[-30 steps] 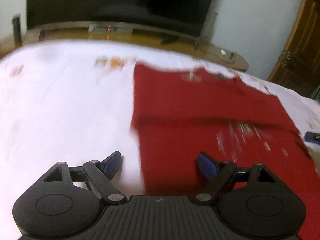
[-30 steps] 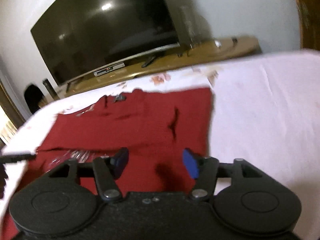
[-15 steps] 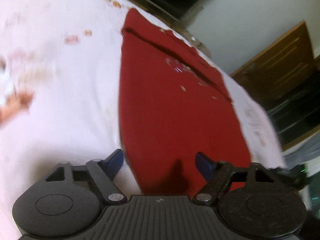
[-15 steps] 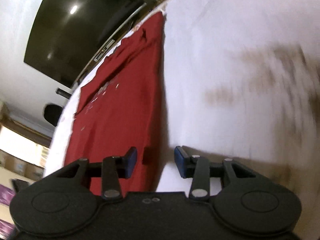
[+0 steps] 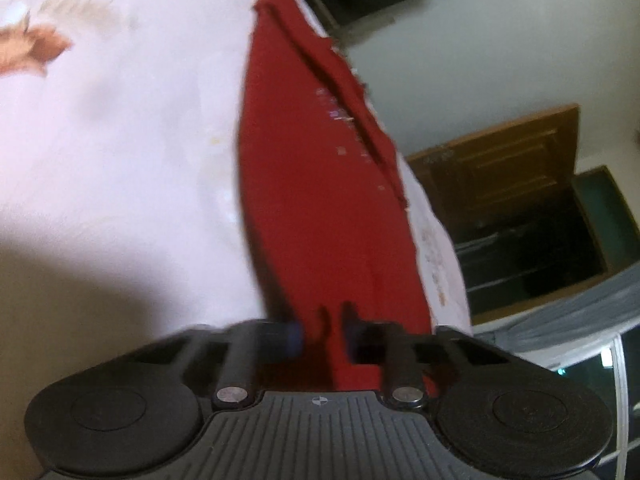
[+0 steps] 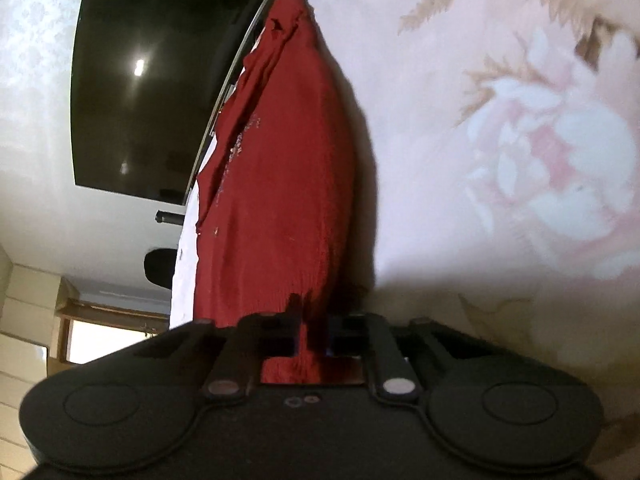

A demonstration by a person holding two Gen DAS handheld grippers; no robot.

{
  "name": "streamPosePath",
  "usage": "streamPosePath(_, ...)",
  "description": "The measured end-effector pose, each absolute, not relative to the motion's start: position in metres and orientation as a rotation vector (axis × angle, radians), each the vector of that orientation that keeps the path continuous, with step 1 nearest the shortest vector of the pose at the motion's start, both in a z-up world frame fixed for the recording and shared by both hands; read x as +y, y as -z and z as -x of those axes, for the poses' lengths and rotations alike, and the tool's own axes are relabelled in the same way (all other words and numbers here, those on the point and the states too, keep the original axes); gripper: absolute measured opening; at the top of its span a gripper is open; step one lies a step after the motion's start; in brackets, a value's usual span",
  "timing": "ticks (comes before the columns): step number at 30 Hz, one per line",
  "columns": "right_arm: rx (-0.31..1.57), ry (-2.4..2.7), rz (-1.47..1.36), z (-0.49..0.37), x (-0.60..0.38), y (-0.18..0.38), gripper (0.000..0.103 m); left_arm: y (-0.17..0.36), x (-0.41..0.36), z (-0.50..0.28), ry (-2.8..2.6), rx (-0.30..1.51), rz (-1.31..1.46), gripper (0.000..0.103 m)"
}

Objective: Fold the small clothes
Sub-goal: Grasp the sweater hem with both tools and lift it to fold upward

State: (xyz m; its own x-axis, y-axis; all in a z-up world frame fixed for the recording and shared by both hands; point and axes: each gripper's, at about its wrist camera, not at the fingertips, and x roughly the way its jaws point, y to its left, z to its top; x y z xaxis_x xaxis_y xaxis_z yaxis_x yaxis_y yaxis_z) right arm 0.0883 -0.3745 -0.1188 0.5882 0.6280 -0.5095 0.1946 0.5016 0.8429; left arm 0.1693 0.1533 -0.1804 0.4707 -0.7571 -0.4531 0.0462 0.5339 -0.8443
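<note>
A red knitted garment lies flat on a white flowered bedsheet and runs away from both cameras. My left gripper is at the garment's near edge. Its jaws are closing, and a fold of red cloth is pinched between the blue pads. In the right wrist view the same garment stretches toward the television. My right gripper is closing on the near hem, with cloth between its pads. Both views are rolled steeply sideways.
A large dark television stands on a low wooden unit beyond the bed. A brown wooden door and a dark doorway lie past the bed's far side. The sheet has a pale flower print.
Both grippers dropped to the garment's near edge, rolled sideways, and went from wide open to closed on the red cloth.
</note>
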Motion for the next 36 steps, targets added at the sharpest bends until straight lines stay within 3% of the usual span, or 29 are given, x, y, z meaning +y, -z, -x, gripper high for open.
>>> streamPosePath(4, 0.920, -0.312, -1.032, -0.089, -0.365, 0.117, 0.006, 0.175, 0.146, -0.167, 0.561, 0.910, 0.864, 0.004)
streamPosePath(11, 0.765, -0.425, -0.888, -0.091, -0.355, 0.052, 0.005, 0.155, 0.170, -0.143, 0.550, 0.784, 0.868, 0.003)
streamPosePath(16, 0.953, -0.287, -0.778, -0.084, -0.363, 0.100, 0.003, 0.177, 0.175, -0.137, 0.501, 0.836, 0.808, 0.002)
streamPosePath(18, 0.905, -0.289, -0.936, -0.076, -0.376, 0.116, 0.003, 0.171, 0.167, -0.138, 0.490, 0.838, 0.753, 0.002)
streamPosePath(36, 0.915, -0.311, -0.823, -0.075, -0.366, 0.104, 0.005, 0.174, 0.159, -0.122, 0.485, 0.835, 0.812, 0.002)
